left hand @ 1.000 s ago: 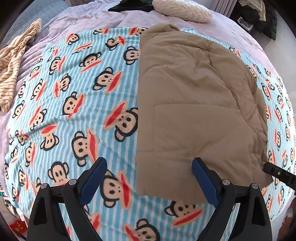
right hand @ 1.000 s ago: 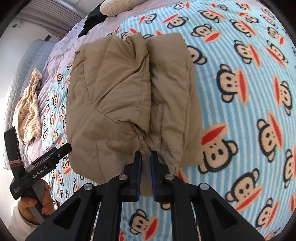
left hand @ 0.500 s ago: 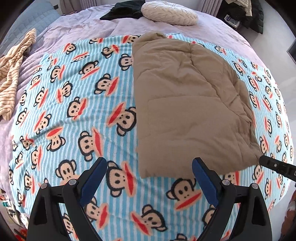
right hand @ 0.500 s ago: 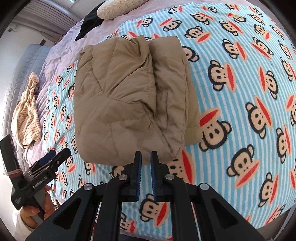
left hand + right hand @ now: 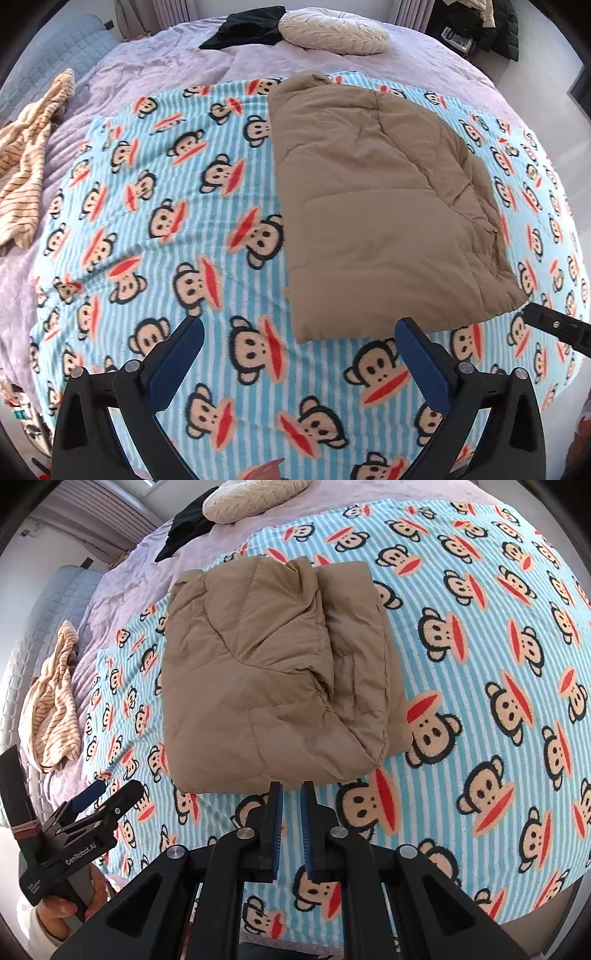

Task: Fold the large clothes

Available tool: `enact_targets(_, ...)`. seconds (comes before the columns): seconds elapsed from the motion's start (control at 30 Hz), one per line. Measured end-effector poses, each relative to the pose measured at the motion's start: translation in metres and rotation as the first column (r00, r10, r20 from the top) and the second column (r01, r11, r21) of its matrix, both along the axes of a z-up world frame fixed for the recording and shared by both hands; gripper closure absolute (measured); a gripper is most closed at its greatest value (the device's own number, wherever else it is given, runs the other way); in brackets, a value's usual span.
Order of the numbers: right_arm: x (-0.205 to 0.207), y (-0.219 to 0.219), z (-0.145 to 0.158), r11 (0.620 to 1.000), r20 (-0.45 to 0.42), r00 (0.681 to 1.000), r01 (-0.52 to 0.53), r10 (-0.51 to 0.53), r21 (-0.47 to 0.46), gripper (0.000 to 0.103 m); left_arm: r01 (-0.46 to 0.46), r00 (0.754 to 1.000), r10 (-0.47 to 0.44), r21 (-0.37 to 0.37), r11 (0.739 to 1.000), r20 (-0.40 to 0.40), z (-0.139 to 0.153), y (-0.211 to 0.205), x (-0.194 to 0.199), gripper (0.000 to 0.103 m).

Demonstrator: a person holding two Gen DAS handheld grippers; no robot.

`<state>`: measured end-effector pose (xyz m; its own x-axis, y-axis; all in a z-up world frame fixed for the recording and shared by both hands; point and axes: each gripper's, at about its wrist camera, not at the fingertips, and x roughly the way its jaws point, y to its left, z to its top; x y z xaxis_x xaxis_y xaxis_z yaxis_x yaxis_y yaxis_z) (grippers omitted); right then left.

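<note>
Tan quilted fabric identifies the jacket (image 5: 384, 206), which is seen folded into a thick rectangle and laid on the monkey blanket (image 5: 177, 206) spread over the bed (image 5: 166, 62). Its near edge is noted just beyond both tools, with nothing touching it.

Left tool (image 5: 299, 354): jaws are set wide, having just been opened further; nothing is held between them, and only blanket is seen in the gap. Right tool (image 5: 291, 827): jaws are drawn nearly together with a narrow slit left; no cloth is gripped, though the slit's far end is partly masked by the fingers themselves.

A striped garment (image 5: 51, 716) is recorded at the bed's edge, well apart from the jacket. A cushion (image 5: 332, 33) and a dark garment (image 5: 243, 31) are observed at the far side.
</note>
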<state>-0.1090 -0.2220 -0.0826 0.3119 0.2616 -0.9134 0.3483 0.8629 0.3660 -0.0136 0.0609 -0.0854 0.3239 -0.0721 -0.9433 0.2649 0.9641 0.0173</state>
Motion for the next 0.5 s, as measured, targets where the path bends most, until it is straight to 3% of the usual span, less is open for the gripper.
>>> enact_targets(0.1, 0.000, 0.001, 0.004, 1.000, 0.002, 1.000, -0.001, 0.001, -0.012, 0.092, -0.017, 0.999, 0.015, 0.048, 0.999, 0.040, 0.007, 0.000, -0.002, 0.000)
enact_targets(0.3, 0.002, 0.003, 0.015, 0.998, 0.023, 0.999, -0.028, 0.029, -0.065, 0.091, -0.066, 0.997, 0.066, 0.025, 0.997, 0.032, 0.015, 0.005, -0.004, 0.000)
enact_targets(0.33, 0.003, 0.003, 0.017, 0.997, 0.027, 0.999, -0.031, 0.033, -0.076, 0.088, -0.069, 0.997, 0.068, 0.030, 0.997, 0.033, 0.017, 0.005, -0.006, 0.000)
enact_targets(0.37, 0.003, 0.003, 0.018, 0.996, 0.029, 0.999, -0.034, 0.037, -0.084, 0.076, -0.070, 0.997, 0.069, 0.034, 0.997, 0.036, 0.020, 0.005, -0.008, 0.000)
enact_targets(0.4, 0.003, 0.003, 0.020, 0.995, 0.032, 0.999, -0.038, 0.041, -0.096, 0.057, -0.074, 0.996, 0.072, 0.037, 0.997, 0.042, 0.023, 0.004, -0.011, 0.000)
enact_targets(0.43, 0.002, 0.003, 0.024, 0.993, 0.040, 0.998, -0.042, 0.047, -0.113, 0.052, -0.076, 0.996, 0.074, 0.037, 0.996, 0.047, 0.026, 0.003, -0.013, 0.000)
enact_targets(0.5, 0.002, 0.004, 0.031, 0.991, 0.057, 0.996, -0.055, 0.063, -0.123, 0.051, -0.081, 0.995, 0.079, 0.033, 0.996, 0.059, 0.034, 0.001, -0.019, 0.000)
